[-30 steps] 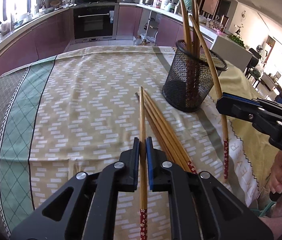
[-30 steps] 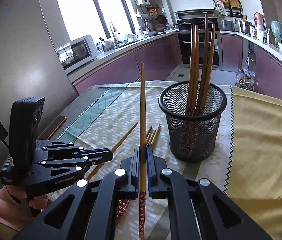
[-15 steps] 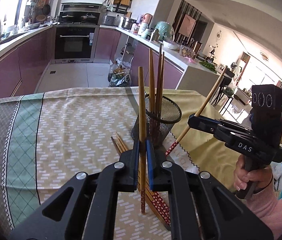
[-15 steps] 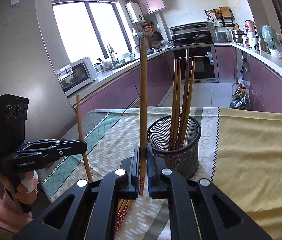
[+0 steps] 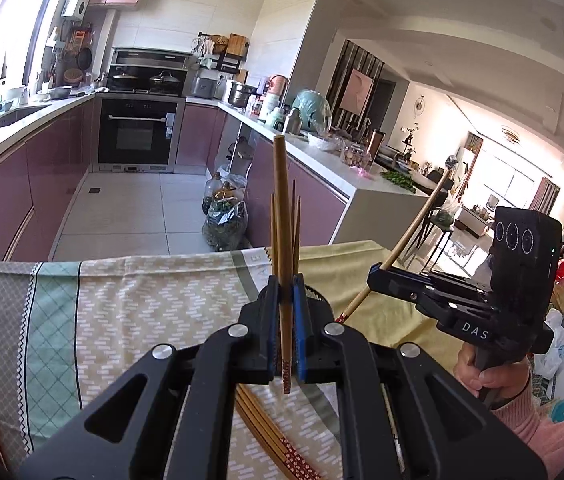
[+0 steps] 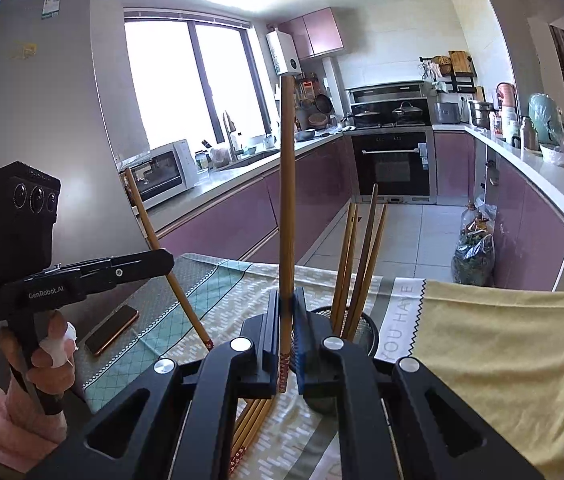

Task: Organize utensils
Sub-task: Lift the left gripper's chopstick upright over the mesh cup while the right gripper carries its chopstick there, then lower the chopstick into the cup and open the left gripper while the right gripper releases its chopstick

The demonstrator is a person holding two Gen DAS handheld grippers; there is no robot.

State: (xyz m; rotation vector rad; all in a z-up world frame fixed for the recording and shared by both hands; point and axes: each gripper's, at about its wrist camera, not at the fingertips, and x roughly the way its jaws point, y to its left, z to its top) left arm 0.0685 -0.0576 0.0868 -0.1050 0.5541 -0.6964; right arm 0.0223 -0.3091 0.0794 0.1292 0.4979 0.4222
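Transfer step: the left gripper (image 5: 283,312) and right gripper (image 6: 286,320) each have their fingers clamped on one upright chopstick (image 5: 282,248) above the desk (image 5: 142,300), so each patterned end must next be lowered into the mesh holder (image 6: 366,330) just beyond.

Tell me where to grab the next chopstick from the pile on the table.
Take a loose chopstick on its bare wooden shaft, above the red patterned end, coming straight down from above. The pile lies flat and tightly side by side on the cloth, so pick an outermost one.
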